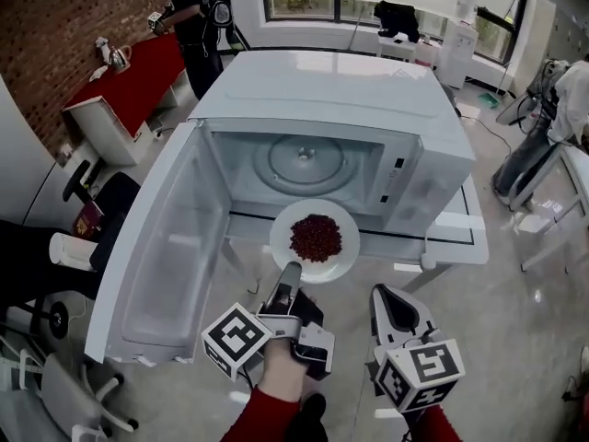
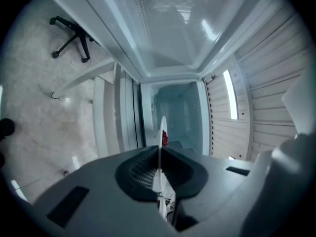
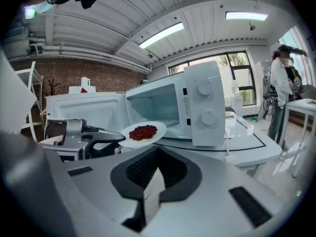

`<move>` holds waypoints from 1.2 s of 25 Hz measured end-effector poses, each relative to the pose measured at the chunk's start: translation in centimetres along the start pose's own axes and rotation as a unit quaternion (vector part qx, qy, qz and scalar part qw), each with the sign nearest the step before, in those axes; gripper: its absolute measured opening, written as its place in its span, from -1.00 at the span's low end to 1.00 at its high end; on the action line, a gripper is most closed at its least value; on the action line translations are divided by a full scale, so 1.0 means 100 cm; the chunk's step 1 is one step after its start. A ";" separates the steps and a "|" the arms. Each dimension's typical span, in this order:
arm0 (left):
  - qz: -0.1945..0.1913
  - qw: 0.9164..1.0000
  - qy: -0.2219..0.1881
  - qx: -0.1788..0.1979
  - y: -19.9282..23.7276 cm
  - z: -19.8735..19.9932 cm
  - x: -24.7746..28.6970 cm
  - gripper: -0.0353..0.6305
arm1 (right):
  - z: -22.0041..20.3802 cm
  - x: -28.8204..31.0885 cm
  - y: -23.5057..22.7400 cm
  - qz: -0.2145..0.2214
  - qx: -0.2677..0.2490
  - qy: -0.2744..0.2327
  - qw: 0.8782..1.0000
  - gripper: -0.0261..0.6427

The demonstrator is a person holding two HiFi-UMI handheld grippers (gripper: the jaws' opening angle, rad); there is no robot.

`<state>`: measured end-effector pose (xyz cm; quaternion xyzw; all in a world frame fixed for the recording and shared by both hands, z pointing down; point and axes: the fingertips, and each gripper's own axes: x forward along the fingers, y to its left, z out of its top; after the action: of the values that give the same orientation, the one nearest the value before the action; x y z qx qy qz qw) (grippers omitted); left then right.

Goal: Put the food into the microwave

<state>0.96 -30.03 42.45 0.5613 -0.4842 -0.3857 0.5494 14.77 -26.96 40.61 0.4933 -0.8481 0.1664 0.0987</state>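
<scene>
A white plate with a heap of red beans hangs level just in front of the open white microwave. My left gripper is shut on the plate's near rim. In the left gripper view the plate shows edge-on between the jaws, facing the cavity. The microwave door stands swung wide to the left, and the glass turntable inside is bare. My right gripper hovers lower right of the plate, jaws together and holding nothing. Its own view shows the plate and beans.
The microwave sits on a glass-topped table. An office chair stands at lower left beside the door. A red table and a person are at the back left. Another person stands at the right.
</scene>
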 end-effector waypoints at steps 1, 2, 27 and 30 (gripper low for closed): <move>-0.004 1.000 -0.005 -0.001 0.001 0.006 0.007 -0.83 | 0.002 0.009 -0.001 0.001 -0.003 -0.004 1.000 -0.88; -0.007 1.000 -0.009 0.001 0.002 0.013 0.015 -0.83 | 0.004 0.018 -0.003 0.003 -0.006 -0.007 1.000 -0.88; 0.045 0.999 -0.008 0.029 -0.011 0.083 0.145 -0.83 | 0.041 0.141 0.003 0.020 -0.058 0.008 0.998 -0.88; 0.050 0.998 -0.007 0.032 -0.014 0.088 0.152 -0.83 | 0.046 0.146 0.006 0.022 -0.055 0.008 0.998 -0.88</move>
<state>-3.76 -46.97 41.69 0.5512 -0.5276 -0.3457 0.5461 7.06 -40.18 41.07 0.4668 -0.8659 0.1251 0.1288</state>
